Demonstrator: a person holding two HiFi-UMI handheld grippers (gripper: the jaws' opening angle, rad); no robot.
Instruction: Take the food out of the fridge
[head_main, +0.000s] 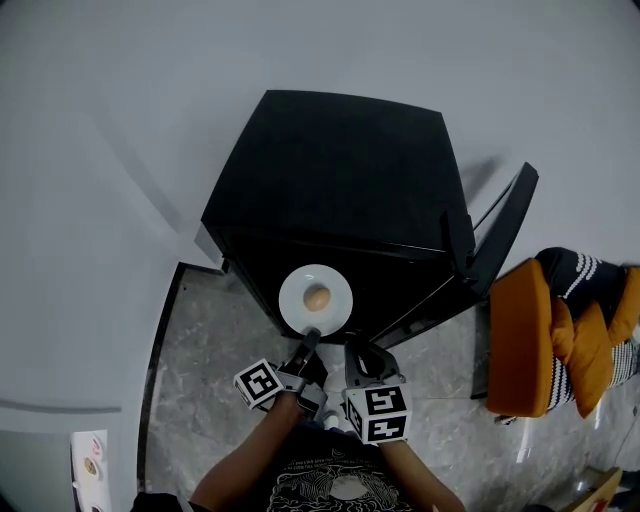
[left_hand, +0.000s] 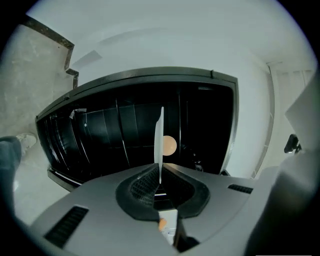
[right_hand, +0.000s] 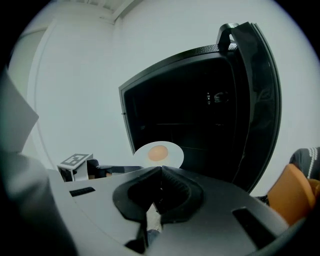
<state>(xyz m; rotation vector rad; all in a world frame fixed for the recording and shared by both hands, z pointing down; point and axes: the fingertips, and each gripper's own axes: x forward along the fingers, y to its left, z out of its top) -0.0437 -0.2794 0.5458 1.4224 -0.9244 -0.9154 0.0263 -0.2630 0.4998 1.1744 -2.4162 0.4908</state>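
Note:
A white plate (head_main: 296, 283) carries a round tan piece of food (head_main: 316, 297) in front of the open black fridge (head_main: 330, 170). My left gripper (head_main: 312, 335) is shut on the plate's near rim. In the left gripper view the plate (left_hand: 159, 135) stands edge-on between the closed jaws of the left gripper (left_hand: 160, 180), with the food (left_hand: 170, 146) just to its right. My right gripper (head_main: 360, 350) is close by on the right, shut with nothing in it. Its own view shows the right gripper (right_hand: 160, 172) below the plate (right_hand: 172, 156) and the food (right_hand: 158, 153).
The fridge door (head_main: 500, 235) hangs open to the right, and the dark inside (right_hand: 200, 115) shows shelves. An orange cushion (head_main: 520, 350) and striped cloth (head_main: 590, 300) lie at the right. The floor (head_main: 200, 380) is grey marble, with white walls around.

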